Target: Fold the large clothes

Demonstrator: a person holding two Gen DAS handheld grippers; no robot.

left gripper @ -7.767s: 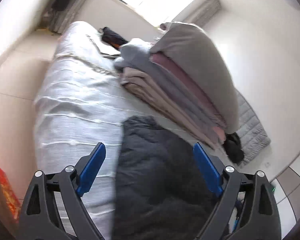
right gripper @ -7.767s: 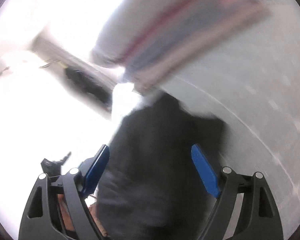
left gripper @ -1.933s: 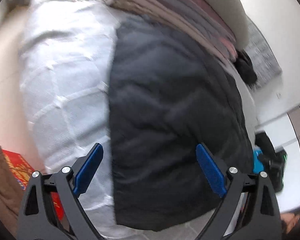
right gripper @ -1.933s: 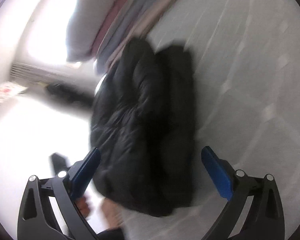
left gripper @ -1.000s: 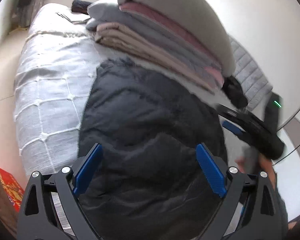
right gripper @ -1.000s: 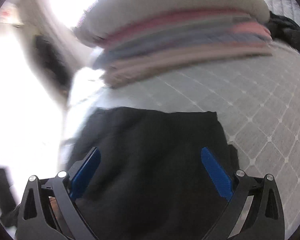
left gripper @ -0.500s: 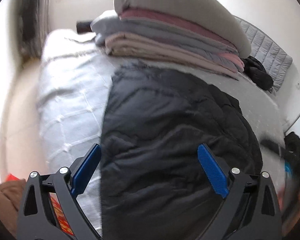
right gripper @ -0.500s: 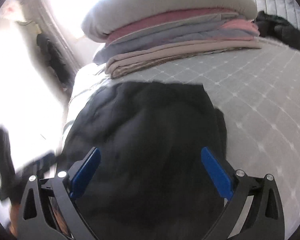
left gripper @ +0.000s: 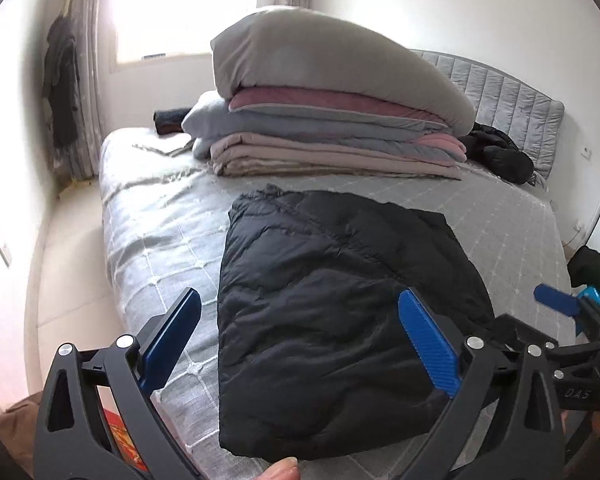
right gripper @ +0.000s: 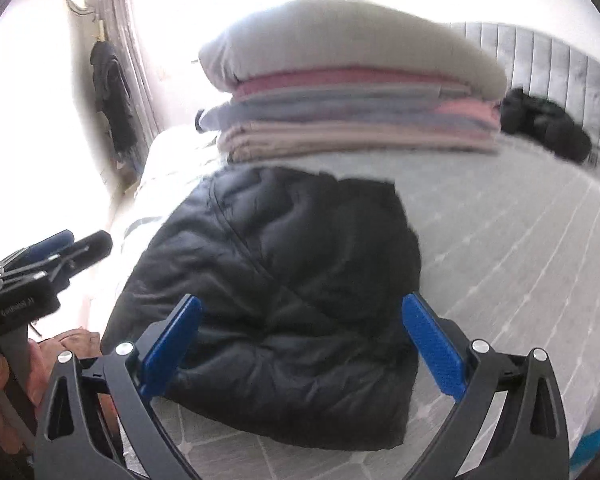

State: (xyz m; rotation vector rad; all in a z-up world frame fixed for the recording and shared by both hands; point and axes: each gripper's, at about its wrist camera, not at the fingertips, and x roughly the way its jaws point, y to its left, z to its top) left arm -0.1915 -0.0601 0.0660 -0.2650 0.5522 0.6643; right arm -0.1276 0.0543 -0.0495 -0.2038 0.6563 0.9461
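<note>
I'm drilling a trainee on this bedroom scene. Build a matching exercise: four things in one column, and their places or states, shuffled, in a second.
Things:
1. black puffer jacket
2. grey pillow
3. left gripper
4. dark crumpled garment

Places or states:
A. on top of the stack of folded blankets
B. open, holding nothing
C. folded flat on the bed
D. by the headboard

Pairs: 1-C, 2-A, 3-B, 4-D

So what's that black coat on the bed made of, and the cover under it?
The black coat looks like a padded puffer: smooth synthetic shell, probably nylon or polyester, with a faint sheen and stitched, puffy channels; the filling can't be seen. The grey bed cover looks like matte woven or quilted cloth, possibly cotton, with raised pale lines forming a diamond grid.
</note>
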